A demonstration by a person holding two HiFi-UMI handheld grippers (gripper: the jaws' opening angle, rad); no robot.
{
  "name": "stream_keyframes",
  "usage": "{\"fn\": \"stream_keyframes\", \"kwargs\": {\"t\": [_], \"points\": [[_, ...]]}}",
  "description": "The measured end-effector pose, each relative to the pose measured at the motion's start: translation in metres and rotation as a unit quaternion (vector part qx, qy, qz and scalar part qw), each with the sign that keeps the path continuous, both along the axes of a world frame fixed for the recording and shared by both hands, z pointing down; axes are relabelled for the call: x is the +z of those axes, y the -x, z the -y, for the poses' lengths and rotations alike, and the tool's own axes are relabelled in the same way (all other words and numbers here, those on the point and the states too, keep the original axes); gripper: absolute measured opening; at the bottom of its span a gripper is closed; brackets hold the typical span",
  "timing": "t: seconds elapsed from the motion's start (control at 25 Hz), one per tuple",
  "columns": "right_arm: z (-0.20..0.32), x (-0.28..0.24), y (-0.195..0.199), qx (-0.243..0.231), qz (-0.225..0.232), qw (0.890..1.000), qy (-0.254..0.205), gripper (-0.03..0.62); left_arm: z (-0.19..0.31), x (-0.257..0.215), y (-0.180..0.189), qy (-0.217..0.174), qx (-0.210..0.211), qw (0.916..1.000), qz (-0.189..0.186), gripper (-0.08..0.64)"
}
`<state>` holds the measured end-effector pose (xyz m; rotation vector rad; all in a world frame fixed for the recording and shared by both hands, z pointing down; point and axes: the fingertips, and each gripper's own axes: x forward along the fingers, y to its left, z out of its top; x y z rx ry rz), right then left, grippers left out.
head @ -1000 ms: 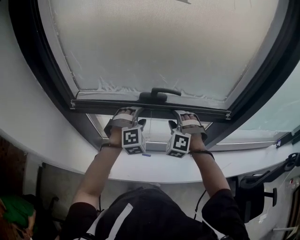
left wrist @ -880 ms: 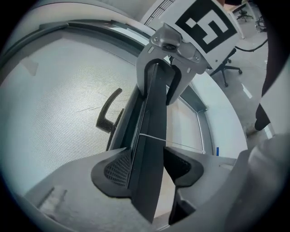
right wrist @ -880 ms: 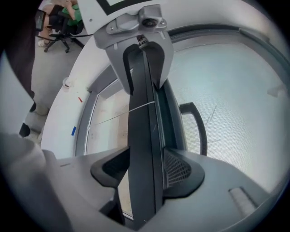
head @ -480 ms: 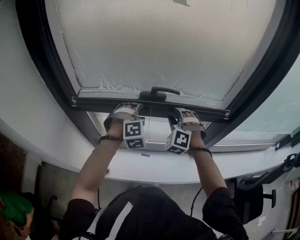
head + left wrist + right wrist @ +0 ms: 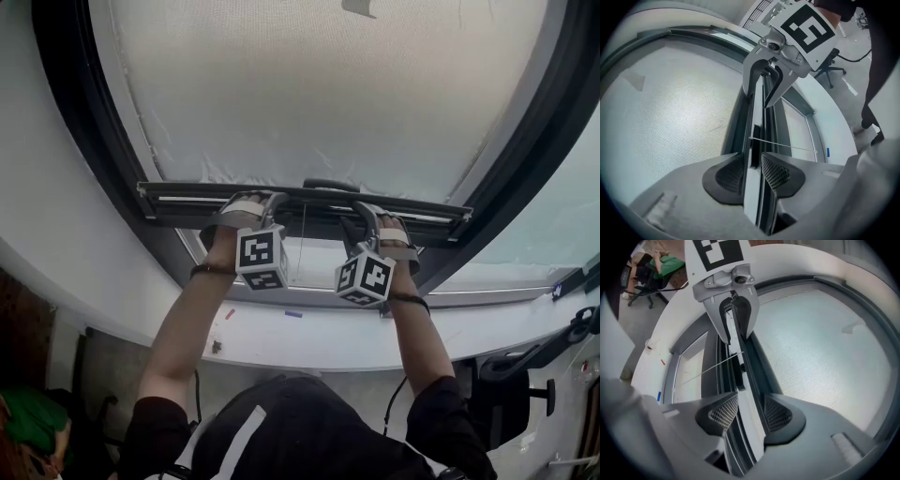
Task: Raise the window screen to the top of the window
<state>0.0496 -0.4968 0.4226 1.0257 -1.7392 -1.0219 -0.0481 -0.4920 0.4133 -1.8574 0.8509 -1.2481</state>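
The window screen's pale mesh [image 5: 319, 84] ends below in a dark bottom bar [image 5: 187, 199] that runs across the window. My left gripper [image 5: 248, 202] holds that bar left of its middle. The bar [image 5: 752, 136] runs between the jaws of my left gripper [image 5: 753, 171], which are closing with both pads against it. My right gripper [image 5: 375, 214] holds the bar right of the middle. In the right gripper view the bar [image 5: 740, 376] lies between the jaws of my right gripper [image 5: 749, 413], which are opening slightly while the pads still touch it. A thin cord [image 5: 302, 234] hangs from the bar.
A dark window frame [image 5: 80, 141] surrounds the screen, with a black handle [image 5: 330, 185] just above the bar. The white sill [image 5: 309, 337] lies below, with small bits of tape on it. An office chair [image 5: 511, 375] stands at the lower right.
The bottom bar and both grippers have risen together, so more open window shows under the bar. The black handle is now mostly covered by the bar.
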Motion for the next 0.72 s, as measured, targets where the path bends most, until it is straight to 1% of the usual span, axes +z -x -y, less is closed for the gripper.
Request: {"fn": "stream_keyframes", "kwargs": {"t": [0.12, 0.16, 0.24, 0.32, 0.36, 0.4, 0.44, 0.48, 0.52, 0.56, 0.64, 0.72], "points": [[0.000, -0.018, 0.000, -0.002, 0.050, 0.998, -0.024, 0.175, 0.003, -0.029, -0.002, -0.038, -0.003, 0.9992, -0.015, 0.041], [-0.001, -0.027, 0.000, -0.001, 0.070, 0.997, -0.033, 0.173, 0.004, -0.038, -0.003, -0.049, -0.003, 0.9986, -0.020, 0.025], [-0.004, -0.050, 0.000, 0.000, 0.115, 0.992, -0.052, 0.172, 0.007, -0.050, -0.001, -0.063, -0.006, 0.9979, -0.014, 0.025], [-0.009, -0.069, -0.003, -0.007, 0.159, 0.984, -0.080, 0.170, 0.009, -0.064, 0.001, -0.074, -0.010, 0.9971, -0.014, 0.025], [-0.014, -0.074, -0.004, -0.012, 0.180, 0.979, -0.093, 0.151, 0.008, -0.072, 0.000, -0.076, -0.009, 0.9969, -0.018, 0.025], [-0.020, -0.078, -0.004, -0.016, 0.200, 0.975, -0.100, 0.136, 0.008, -0.079, 0.000, -0.077, -0.008, 0.9968, -0.021, 0.025], [-0.028, -0.077, -0.003, -0.020, 0.216, 0.971, -0.099, 0.135, 0.007, -0.083, -0.001, -0.077, -0.007, 0.9968, -0.022, 0.025], [-0.035, -0.070, 0.001, -0.028, 0.229, 0.969, -0.086, 0.135, 0.006, -0.087, -0.002, -0.078, -0.006, 0.9967, -0.020, 0.025], [-0.039, -0.058, 0.006, -0.039, 0.243, 0.967, -0.062, 0.133, 0.006, -0.089, -0.002, -0.080, -0.006, 0.9966, -0.017, 0.025], [-0.042, -0.043, 0.014, -0.053, 0.262, 0.963, -0.028, 0.134, 0.006, -0.092, -0.002, -0.083, -0.006, 0.9964, -0.015, 0.025], [-0.043, -0.016, 0.033, -0.071, 0.300, 0.950, 0.045, 0.139, 0.007, -0.099, -0.001, -0.087, -0.006, 0.9959, -0.023, 0.025], [-0.042, 0.003, 0.051, -0.077, 0.311, 0.943, 0.094, 0.158, 0.007, -0.110, 0.000, -0.094, -0.004, 0.9948, -0.041, 0.028]]}}
